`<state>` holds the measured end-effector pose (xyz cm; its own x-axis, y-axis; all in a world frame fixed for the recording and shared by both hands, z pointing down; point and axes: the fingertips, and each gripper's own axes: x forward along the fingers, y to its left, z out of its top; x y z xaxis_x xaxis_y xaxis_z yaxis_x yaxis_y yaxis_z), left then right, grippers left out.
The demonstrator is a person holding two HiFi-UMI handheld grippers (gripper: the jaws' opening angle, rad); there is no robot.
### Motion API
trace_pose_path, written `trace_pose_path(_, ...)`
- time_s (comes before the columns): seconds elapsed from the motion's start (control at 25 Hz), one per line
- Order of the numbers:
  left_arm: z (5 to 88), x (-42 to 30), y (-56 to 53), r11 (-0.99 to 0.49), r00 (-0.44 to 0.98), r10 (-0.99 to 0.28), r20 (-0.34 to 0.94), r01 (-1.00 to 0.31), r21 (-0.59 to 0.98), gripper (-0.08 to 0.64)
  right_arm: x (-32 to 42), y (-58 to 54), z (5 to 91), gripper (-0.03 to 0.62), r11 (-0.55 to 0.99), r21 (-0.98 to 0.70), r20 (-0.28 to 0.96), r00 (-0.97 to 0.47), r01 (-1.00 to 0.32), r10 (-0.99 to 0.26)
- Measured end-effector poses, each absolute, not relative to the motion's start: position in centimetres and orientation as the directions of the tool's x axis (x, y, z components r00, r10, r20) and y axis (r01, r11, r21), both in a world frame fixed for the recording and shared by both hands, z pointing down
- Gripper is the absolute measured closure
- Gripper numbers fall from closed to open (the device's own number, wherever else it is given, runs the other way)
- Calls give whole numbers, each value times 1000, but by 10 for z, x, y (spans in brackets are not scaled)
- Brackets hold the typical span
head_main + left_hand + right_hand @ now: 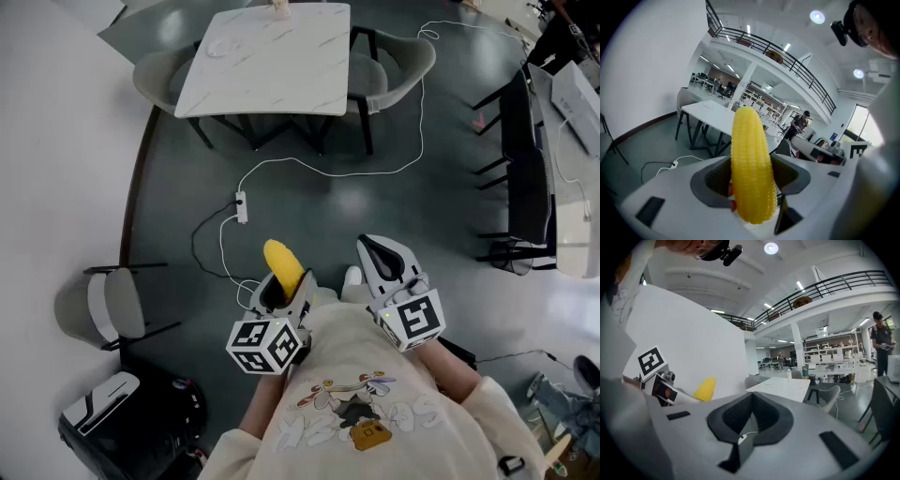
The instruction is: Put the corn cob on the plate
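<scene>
- Left gripper (286,292): jaws spread wide and pinching the corn cob (751,164), one dark pad pressed on each flank of its lower part.
- Corn cob: yellow, kernels intact, standing out of the jaws lengthwise, with the rounded upper end well clear of the pads and the blunt lower end sunk between them.
- In the head view: cob aimed forward and away from the person's body, over the dark floor (375,197), close to the beige printed shirt (375,412).
- Left marker cube (265,345): just behind the jaws, against the shirt.
- Right gripper (380,253): jaws pressed together, the two dark pads meeting along one centre line, nothing between them and touching nothing.
- Right marker cube (415,319): level with the left one, the two grippers side by side but apart.
- In the right gripper view: only the yellow tip of the cob showing at the left, beside the left gripper's marker cube, against a white wall (693,333).
- White marble-top table (267,61): farther ahead on the floor, well apart from both grippers, grey chairs (398,61) tucked at its sides.
- On the table's far left part: what looks like a clear round plate (217,45), faint and hard to make out; cob nowhere near it.
- On the floor between table and grippers: a white cable ending in a power strip (242,206).
- At the left edge: another grey chair (103,305) by the curved white wall.
</scene>
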<state>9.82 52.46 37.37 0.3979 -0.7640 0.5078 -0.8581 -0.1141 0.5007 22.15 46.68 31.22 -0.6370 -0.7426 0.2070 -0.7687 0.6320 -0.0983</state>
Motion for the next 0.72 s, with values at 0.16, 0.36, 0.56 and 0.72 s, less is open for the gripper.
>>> trace_pose_path(0.16, 375, 108, 525, -100, 389, -765, 514, -859, 502, 295, 230, 467, 317, 588, 642, -104, 218, -647, -760, -731)
trace_pose_path(0.36, 375, 127, 522, -116, 399, -758, 516, -861, 496, 295, 249, 468, 315, 588, 639, -94, 210, -643, -763, -737)
trace_pose_path(0.56, 382, 142, 522, -108, 406, -747, 527, -855, 507, 295, 260, 463, 317, 588, 646, -119, 188, -656, -754, -731)
trace_pose_path(0.72, 384, 138, 522, -84, 386, -743, 547, -864, 496, 295, 260, 459, 323, 588, 649, -145, 201, -665, -746, -719)
